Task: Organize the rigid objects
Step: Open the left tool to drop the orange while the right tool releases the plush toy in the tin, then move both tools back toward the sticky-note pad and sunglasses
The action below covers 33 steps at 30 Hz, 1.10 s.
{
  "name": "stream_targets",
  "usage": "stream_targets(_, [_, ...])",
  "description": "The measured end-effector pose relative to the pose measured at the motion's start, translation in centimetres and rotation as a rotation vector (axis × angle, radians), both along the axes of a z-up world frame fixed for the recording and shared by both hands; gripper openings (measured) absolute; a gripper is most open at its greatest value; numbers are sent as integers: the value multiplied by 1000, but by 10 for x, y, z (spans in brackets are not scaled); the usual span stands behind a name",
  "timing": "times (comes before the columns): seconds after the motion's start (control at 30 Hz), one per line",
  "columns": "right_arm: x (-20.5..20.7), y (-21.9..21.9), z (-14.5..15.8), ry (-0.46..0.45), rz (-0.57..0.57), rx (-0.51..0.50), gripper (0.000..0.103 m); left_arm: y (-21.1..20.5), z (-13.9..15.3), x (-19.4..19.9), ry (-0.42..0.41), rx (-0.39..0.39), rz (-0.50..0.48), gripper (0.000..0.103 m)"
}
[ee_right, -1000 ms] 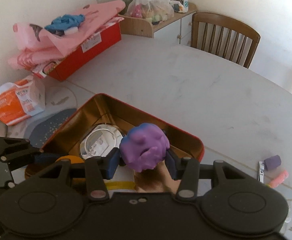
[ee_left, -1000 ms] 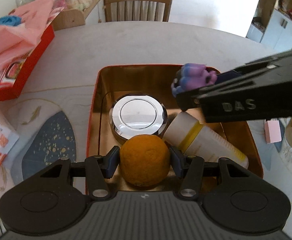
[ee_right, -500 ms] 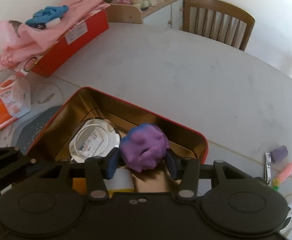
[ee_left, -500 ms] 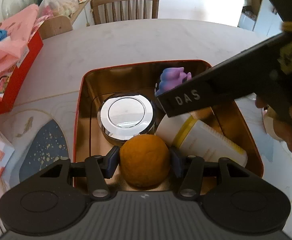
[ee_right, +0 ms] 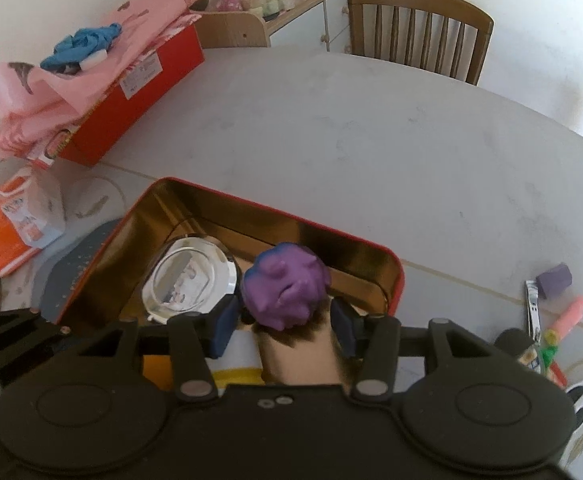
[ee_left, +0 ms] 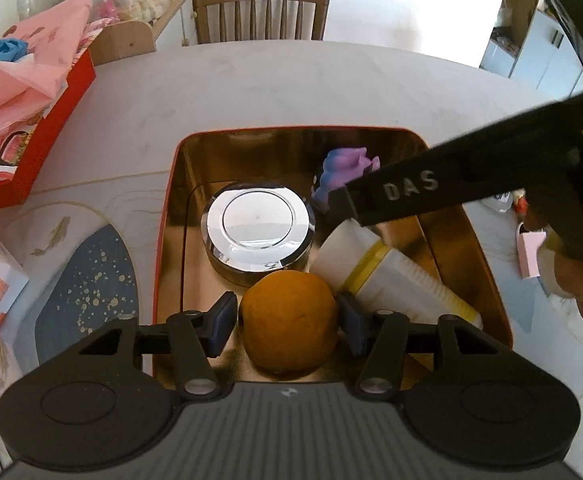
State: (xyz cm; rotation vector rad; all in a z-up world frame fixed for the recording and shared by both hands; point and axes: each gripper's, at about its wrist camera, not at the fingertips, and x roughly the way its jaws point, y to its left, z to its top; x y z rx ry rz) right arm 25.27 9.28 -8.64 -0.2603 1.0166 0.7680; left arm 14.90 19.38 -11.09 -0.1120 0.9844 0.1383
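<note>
A red tin with a gold inside point(ee_left: 163, 264) point(ee_right: 395, 280) holds a round chrome tin point(ee_left: 257, 228) point(ee_right: 189, 276), a white bottle with a yellow band point(ee_left: 395, 280), an orange point(ee_left: 289, 326) and a purple toy point(ee_left: 345, 172) point(ee_right: 285, 286). My left gripper point(ee_left: 287, 320) has its pads a little apart from the orange's sides, low in the tin's near end. My right gripper point(ee_right: 285, 322) is low in the tin's far right corner; its pads stand slightly off the purple toy.
A red box with pink cloth point(ee_right: 131, 92) sits at the far left. An orange packet point(ee_right: 7, 224) and a blue mat point(ee_left: 87, 284) lie left of the tin. Small items, including a purple block point(ee_right: 555, 278) and a pink marker point(ee_right: 571, 312), lie to the right. A chair point(ee_left: 261, 12) stands behind the table.
My right gripper lowered the purple toy into the tin's far right corner and its jaws have opened a little. My left gripper's jaws have widened around the orange.
</note>
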Motion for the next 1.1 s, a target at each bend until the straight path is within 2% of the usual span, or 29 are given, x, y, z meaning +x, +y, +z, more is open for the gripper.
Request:
stream_targets(0.33, [-19,-21,17,-3,11,44,52,-6,16,-13,-44,10,10,63])
stream_targets(0.4, [-25,-27,23,-6,16,61,58,-7,20,-17,-59,10,14,68])
stream_targets(0.47, [-31,-33,30,-22,21,77,61,-10,25,-23,-77,3,16,69])
stream_targets(0.63, [-43,-51,46,-35,28,110,63,-18,38,-32,-107,-1,26,70])
stream_targets(0.73, [-51,-64,56,-50,28,129,66,-25,46,-38,-131,1,29,76])
stream_targets(0.83, [-57,-79,64,-64,29,147,68,-31,53,-42,-147,-11,27,76])
stream_targets(0.97, [-63,-99,75,-80,23,173,79,-44,61,-46,-165,-10,26,79])
stream_targets(1.1, [-68,-120,83,-93,17,192,80,-56,68,-49,-188,-18,29,83])
